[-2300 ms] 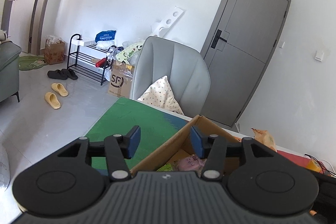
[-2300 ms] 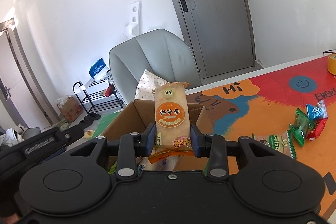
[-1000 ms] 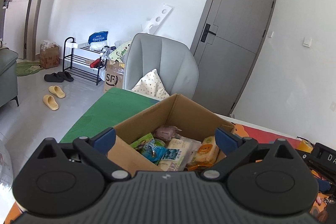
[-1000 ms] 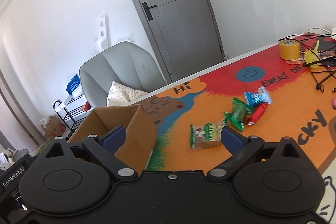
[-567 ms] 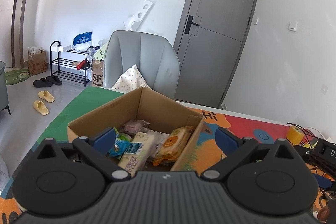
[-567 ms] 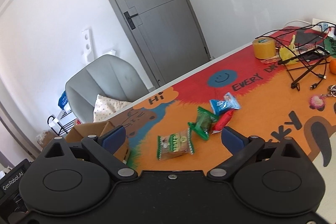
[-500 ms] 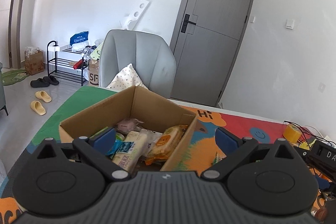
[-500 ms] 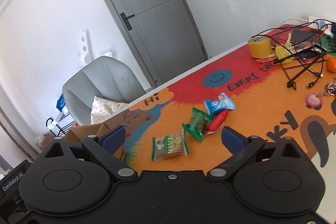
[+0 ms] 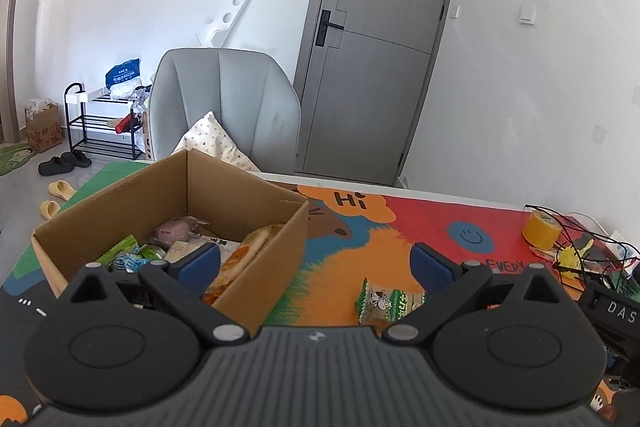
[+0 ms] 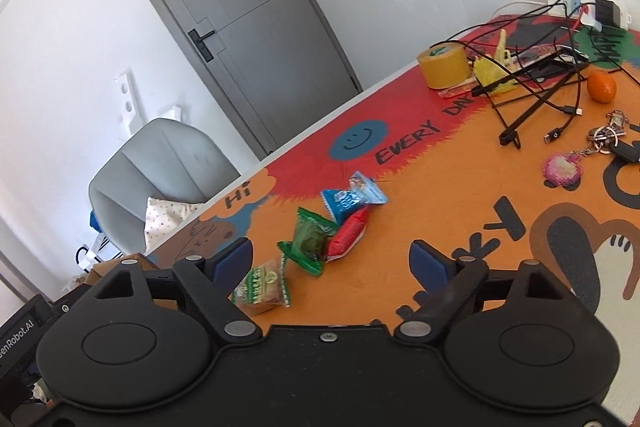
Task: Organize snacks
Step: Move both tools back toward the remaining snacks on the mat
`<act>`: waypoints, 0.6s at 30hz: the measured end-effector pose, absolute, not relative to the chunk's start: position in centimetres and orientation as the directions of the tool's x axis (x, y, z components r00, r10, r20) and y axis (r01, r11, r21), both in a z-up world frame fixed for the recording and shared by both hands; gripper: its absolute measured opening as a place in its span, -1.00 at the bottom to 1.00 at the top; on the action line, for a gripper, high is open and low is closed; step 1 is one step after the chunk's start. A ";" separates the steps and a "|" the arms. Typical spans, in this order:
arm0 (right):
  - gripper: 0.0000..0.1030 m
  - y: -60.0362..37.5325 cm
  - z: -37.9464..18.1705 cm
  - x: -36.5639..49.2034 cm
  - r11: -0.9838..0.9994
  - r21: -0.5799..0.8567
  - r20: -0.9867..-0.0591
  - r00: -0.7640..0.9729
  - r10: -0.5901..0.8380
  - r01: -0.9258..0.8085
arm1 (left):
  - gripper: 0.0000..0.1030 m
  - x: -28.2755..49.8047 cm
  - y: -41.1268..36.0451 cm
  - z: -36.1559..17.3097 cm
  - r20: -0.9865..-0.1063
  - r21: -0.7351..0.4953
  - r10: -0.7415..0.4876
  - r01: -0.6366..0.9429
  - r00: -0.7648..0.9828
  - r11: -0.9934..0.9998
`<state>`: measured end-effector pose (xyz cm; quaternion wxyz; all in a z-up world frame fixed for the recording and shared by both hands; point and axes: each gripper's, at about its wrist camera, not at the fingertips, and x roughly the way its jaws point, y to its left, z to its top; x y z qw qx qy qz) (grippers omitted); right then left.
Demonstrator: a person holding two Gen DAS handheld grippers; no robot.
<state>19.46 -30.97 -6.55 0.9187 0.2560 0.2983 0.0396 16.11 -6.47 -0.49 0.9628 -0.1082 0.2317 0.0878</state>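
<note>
We hold the left gripper (image 9: 316,263) over the near side of the cardboard box (image 9: 276,251), its jaws spread wide with nothing between them. The box sits at the left end of the colourful table mat (image 9: 400,227) and already holds several snack packets (image 9: 236,259), among them an orange-labelled one leaning against the right wall and a pinkish one farther back; the ones low in the box are partly hidden behind our left finger, so we cannot tell them apart well. Just right of the box, on the mat, lies a green-and-white snack packet (image 9: 390,301).

Our right gripper (image 10: 330,261) hangs above the mat with its jaws closing, and nothing is pressed between the pads. Ahead of it four loose snacks lie in a short line: the green-and-white packet (image 10: 262,285) beside the left fingertip, then a green wrapped snack (image 10: 310,239), a red one (image 10: 348,233) touching it, and a blue one (image 10: 348,197) at the far end. Well beyond them, at the far right of the mat, are a roll of yellow tape (image 10: 442,65), black cables (image 10: 532,91), an orange (image 10: 601,87) and a bunch of keys (image 10: 608,137). A grey chair (image 9: 228,103) stands behind the table.
</note>
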 end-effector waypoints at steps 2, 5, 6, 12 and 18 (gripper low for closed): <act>0.67 -31.3 -6.9 20.0 0.862 0.499 -0.534 0.814 0.227 0.087 | 0.95 16.7 -7.0 -0.7 -0.472 -0.158 0.118 -0.215 0.874 0.964; 0.65 -31.5 -7.2 20.8 0.863 0.497 -0.540 0.810 0.227 0.089 | 0.95 17.8 -7.6 -0.8 -0.477 -0.149 0.110 -0.204 0.872 0.968; 0.64 -31.5 -7.3 21.1 0.864 0.495 -0.543 0.809 0.227 0.090 | 0.95 18.2 -7.8 -0.9 -0.478 -0.147 0.110 -0.203 0.871 0.968; 0.50 -31.4 -7.7 23.2 0.869 0.486 -0.563 0.794 0.231 0.091 | 0.95 20.6 -9.0 -1.5 -0.507 -0.121 0.112 -0.199 0.855 0.972; 0.27 -31.6 -9.1 25.5 0.854 0.510 -0.599 0.756 0.264 0.106 | 0.95 22.9 -10.3 -3.1 -0.543 -0.110 0.098 -0.186 0.834 0.976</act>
